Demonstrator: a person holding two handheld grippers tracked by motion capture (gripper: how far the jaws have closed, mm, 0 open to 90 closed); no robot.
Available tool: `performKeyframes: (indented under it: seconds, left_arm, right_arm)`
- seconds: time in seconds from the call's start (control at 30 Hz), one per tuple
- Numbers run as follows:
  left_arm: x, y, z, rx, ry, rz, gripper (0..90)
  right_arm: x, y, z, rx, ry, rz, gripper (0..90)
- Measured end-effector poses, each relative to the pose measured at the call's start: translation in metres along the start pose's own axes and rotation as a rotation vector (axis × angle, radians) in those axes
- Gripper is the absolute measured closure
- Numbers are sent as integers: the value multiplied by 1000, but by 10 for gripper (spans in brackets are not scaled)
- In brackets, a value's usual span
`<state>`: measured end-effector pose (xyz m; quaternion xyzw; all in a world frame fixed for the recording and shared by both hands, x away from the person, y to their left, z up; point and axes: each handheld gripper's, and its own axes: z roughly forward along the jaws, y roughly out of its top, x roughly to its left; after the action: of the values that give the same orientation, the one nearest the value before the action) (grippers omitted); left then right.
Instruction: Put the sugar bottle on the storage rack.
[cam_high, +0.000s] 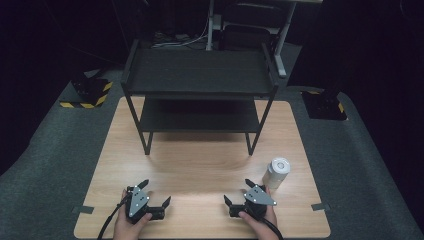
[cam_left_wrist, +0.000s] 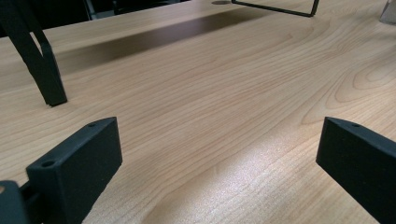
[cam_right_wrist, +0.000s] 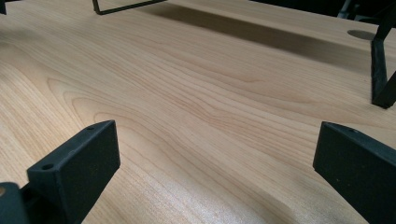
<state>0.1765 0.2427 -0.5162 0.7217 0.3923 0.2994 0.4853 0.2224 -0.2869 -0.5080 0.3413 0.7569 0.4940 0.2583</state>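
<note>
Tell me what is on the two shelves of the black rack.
Both levels of the black rack look bare in the high view. The top shelf covers the back of the lower shelf, so anything there stays hidden.

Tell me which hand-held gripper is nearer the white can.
The right hand-held gripper: the white can stands just beside it on the table, while the left hand-held gripper sits across the near edge.

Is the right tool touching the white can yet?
Apart. In the high view, bare wood shows between the right tool and the white can; its jaws stand open, with nothing between them.
</note>
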Motion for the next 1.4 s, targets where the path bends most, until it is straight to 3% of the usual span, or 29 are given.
performKeyframes:
  seconds: [0.87,1.13,1.4]
  left_arm:
    - [2,0,0,3,-4,-18,5]
    - [2,0,-1,2,-6,-20,5]
    - [3,0,-1,3,-8,-20,5]
  right_arm:
    - [2,-1,-3,-32,1,-3,1]
    - [1,10,-20,-130,-3,16,1]
    - [1,23,-39,-199,-43,5,1]
